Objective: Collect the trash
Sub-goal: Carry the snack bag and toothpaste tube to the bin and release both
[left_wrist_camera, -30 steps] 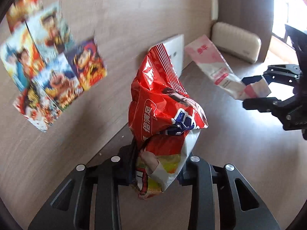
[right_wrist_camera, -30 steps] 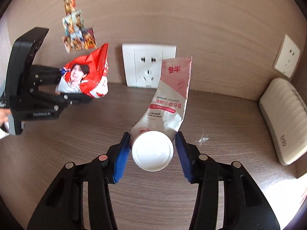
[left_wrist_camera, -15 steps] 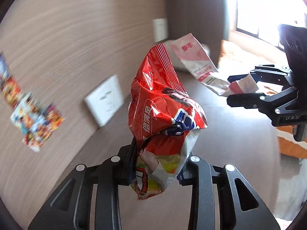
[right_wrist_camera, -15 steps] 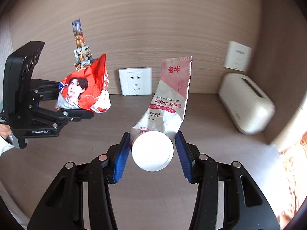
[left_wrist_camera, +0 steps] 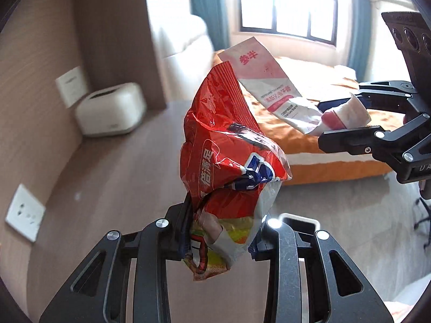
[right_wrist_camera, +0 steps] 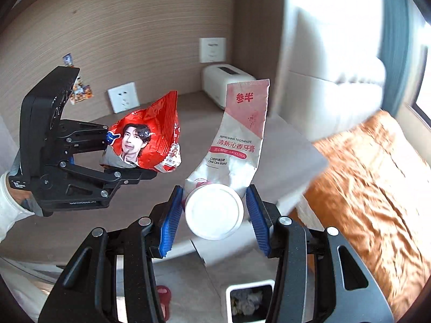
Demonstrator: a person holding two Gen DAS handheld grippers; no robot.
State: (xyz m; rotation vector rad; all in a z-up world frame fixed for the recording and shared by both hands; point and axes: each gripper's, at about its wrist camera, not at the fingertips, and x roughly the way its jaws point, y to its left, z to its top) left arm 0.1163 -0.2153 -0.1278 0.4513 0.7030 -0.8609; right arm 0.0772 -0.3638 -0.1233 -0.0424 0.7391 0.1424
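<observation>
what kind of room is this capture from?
Most likely a bedroom or hotel room: a bed with an orange cover sits by a curtained window, next to a wood-grain desk with wall sockets and a small white bin on the floor.

Two pieces of trash being carried in the air

A crumpled red snack bag (left_wrist_camera: 229, 161) is standing upright, its sealed edge pointing toward 12 o'clock, its white-and-yellow bottom hanging low. At its 2 o'clock, a squeezed pink-and-white toothpaste tube (right_wrist_camera: 237, 140) is tilting, white cap (right_wrist_camera: 214, 211) facing the right wrist camera, flat crimped end uppermost.
</observation>
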